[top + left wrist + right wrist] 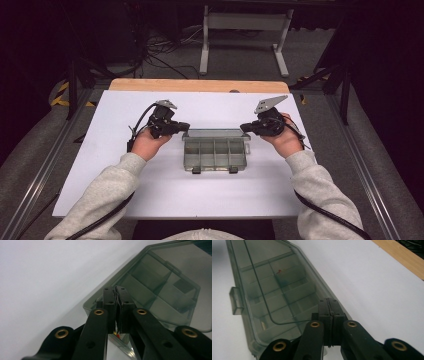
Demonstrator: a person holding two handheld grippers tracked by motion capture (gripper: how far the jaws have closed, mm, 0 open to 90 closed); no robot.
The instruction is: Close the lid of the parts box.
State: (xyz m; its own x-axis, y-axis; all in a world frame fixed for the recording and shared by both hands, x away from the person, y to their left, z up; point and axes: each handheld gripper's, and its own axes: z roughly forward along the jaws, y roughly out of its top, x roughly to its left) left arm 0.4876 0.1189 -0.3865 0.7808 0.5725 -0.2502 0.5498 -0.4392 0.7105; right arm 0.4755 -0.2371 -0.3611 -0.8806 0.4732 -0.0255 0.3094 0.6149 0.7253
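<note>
A smoky translucent compartment box (215,152) lies in the middle of the white table top (125,165), with two latch tabs on its near edge. My left gripper (186,125) is at the box's far left corner and my right gripper (243,127) at its far right corner. In the left gripper view the left gripper (115,288) has its jaws pressed together over a corner of the box (160,285). The right gripper (328,301) is likewise shut, sitting over the edge of the box lid (274,285). I cannot tell whether either one pinches the lid.
A latch tab (235,301) sticks out from the lid's long side. A bare wooden strip (200,85) runs along the table's far edge. Beyond it on the floor stand a white table frame (245,35) and several cables (160,50).
</note>
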